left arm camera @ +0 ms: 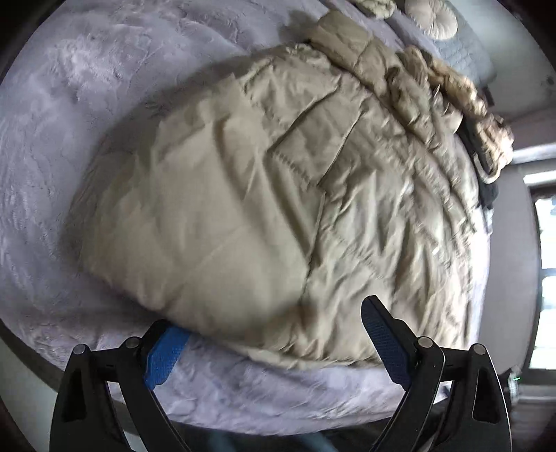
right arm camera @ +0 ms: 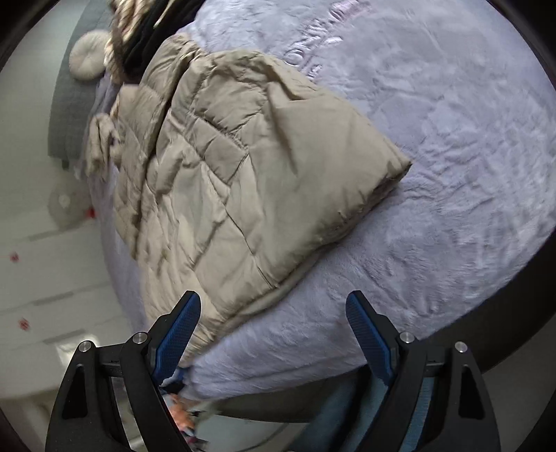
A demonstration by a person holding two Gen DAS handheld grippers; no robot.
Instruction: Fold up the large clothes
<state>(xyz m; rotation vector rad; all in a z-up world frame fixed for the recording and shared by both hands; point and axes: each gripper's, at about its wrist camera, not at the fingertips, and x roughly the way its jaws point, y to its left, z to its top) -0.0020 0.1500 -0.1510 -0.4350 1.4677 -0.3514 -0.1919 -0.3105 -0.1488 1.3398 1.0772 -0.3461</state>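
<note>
A large beige quilted puffer coat lies spread on a lilac fleece bedspread; its fur-trimmed hood bunches at the far end. In the left wrist view my left gripper stands open just above the coat's near hem, nothing pinched between its blue pads. The right wrist view shows the same coat with one side folded over. My right gripper hangs open over the near hem and the bedspread; its left fingertip is close to the coat's edge.
A round cream cushion and a grey quilted pillow lie at the bed's head. The bed's near edge runs just under both grippers. White floor lies left of the bed; a window is at the right.
</note>
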